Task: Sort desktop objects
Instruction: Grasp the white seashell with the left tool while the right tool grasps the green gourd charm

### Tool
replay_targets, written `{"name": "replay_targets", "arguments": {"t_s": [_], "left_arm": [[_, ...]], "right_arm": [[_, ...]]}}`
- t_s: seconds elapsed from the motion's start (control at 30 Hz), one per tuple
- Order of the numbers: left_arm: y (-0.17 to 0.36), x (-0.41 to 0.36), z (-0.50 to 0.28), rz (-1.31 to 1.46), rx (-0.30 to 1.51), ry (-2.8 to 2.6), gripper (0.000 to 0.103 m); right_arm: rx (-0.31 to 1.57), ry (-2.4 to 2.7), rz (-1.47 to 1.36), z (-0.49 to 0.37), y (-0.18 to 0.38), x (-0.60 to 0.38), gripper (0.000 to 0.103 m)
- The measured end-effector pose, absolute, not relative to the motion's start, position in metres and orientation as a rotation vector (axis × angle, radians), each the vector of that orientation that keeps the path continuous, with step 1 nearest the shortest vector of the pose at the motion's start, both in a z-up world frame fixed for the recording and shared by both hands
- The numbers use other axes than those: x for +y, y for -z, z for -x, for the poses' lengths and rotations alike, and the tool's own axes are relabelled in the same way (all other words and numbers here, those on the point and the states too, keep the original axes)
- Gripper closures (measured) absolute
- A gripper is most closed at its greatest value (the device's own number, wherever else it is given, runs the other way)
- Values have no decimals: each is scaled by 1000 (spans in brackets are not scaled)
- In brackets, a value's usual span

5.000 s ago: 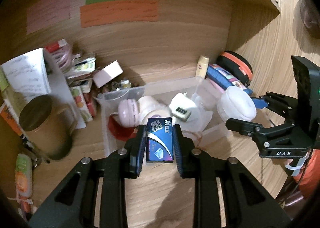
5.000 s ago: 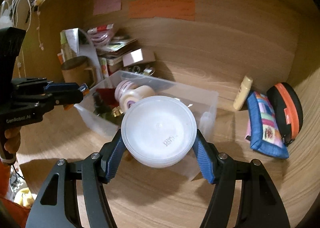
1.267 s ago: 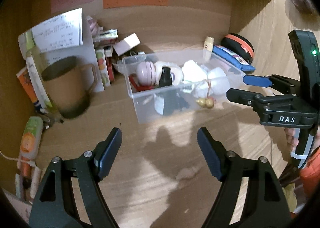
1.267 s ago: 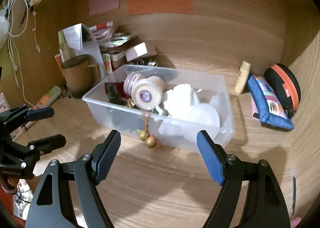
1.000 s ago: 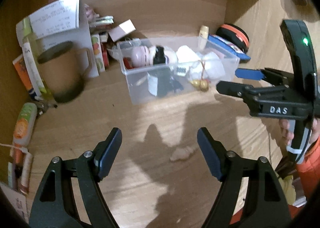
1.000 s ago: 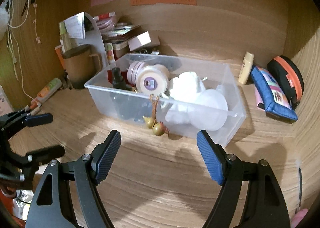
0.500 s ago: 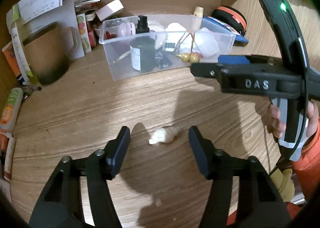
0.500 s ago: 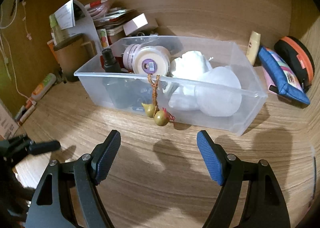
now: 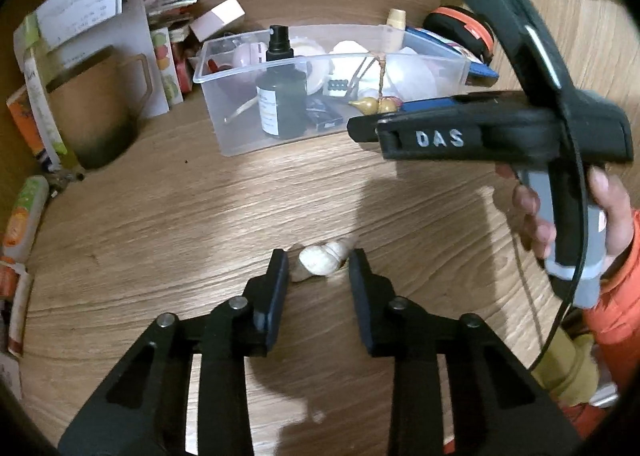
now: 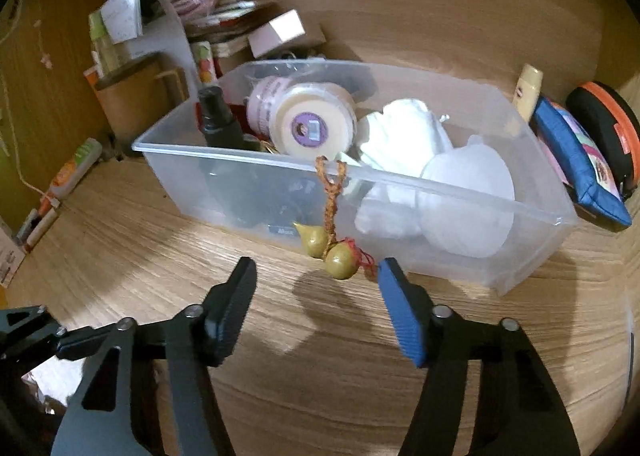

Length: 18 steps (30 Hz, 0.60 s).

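A small cream seashell [image 9: 322,261] lies on the wooden desk. My left gripper [image 9: 319,262] is open, with its fingertips on either side of the shell; I cannot tell whether they touch it. A clear plastic bin [image 9: 456,66] [image 10: 532,216] holds a dark spray bottle [image 9: 280,90], a tape roll [image 10: 308,124], white tissue [image 10: 400,136] and a white lid [image 10: 468,204]. A gourd charm [image 10: 334,250] on a cord hangs over the bin's front wall. My right gripper [image 10: 316,280] is open and empty, just in front of the charm.
A brown mug [image 9: 96,112] and a stand with papers [image 9: 88,4] are left of the bin. A blue pouch [image 10: 580,172], an orange-black case [image 10: 608,128] and a small tube [image 10: 528,92] lie to its right. A tube [image 9: 24,212] lies at the desk's left edge.
My left gripper has dropped toward the desk and narrowed around the shell. My right gripper has moved closer to the bin and the hanging charm. Five seconds ago both held items, now in the bin.
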<state>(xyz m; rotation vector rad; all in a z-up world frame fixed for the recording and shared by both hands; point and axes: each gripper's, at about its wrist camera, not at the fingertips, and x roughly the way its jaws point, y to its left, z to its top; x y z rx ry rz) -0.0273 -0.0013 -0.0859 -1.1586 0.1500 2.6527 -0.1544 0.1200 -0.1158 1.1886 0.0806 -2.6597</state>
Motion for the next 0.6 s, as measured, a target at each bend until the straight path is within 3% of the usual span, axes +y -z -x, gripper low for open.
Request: {"name": "replay_targets", "arguments": {"t_s": [0.1,0.3,0.37,0.47,0.5,0.6], "left_arm": [[87,2,23,1134,173,-2663,79],[86,1,21,1122,175,-2658,81],[86,1,21,1124,172,-2656,81],[86,0,22,1126,156,-2653,81],[86,0,22,1128,147,-2651,81],[85,-4,24,1135,114,-2651,82]], "right_arm": [[53,2651,-1200,158,117,121,58],[48,2667,-1176,156,114,114,65],[50,2659,-1175,156,113,112,77],[52,2636,-1176,156,114,108,79],[55,2640,-1167,155,113,109,86],[61,2638,-1137,153,111,109,86]]}}
